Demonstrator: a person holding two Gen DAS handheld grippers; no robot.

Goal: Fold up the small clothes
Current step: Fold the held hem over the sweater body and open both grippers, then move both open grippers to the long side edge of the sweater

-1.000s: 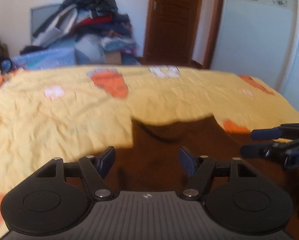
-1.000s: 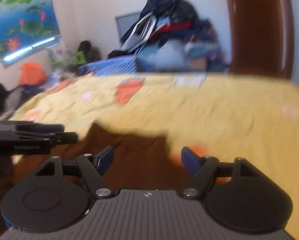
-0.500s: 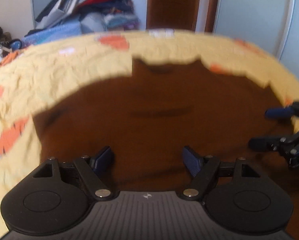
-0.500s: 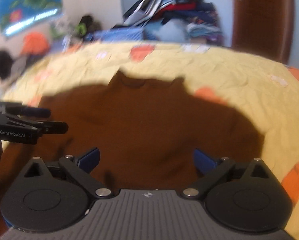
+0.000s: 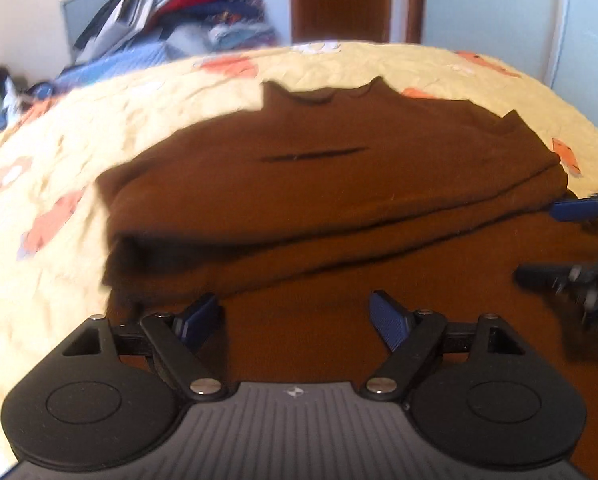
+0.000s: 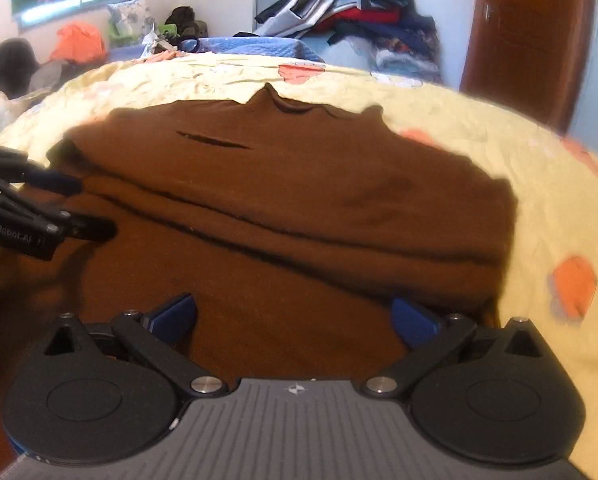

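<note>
A dark brown top [image 5: 319, 184] lies spread on the yellow bedspread [image 5: 59, 152], collar at the far side, with a fold ridge running across its middle. It also shows in the right wrist view [image 6: 299, 184]. My left gripper [image 5: 297, 316] is open and empty just above the garment's near part. My right gripper [image 6: 295, 316] is open wide and empty over the near part too. Each gripper shows in the other's view: the right one at the right edge [image 5: 559, 240], the left one at the left edge [image 6: 71, 208], both open.
A pile of clothes [image 6: 351, 12] and a grey screen stand beyond the bed's far side. A brown door [image 5: 339, 0] and a white wardrobe [image 5: 499, 12] lie at the back right. Bags and clutter [image 6: 79, 44] sit at the far left.
Both grippers have tipped downward and come closer to the brown top. It now fills much more of each view. The right gripper's jaws have spread wider.
</note>
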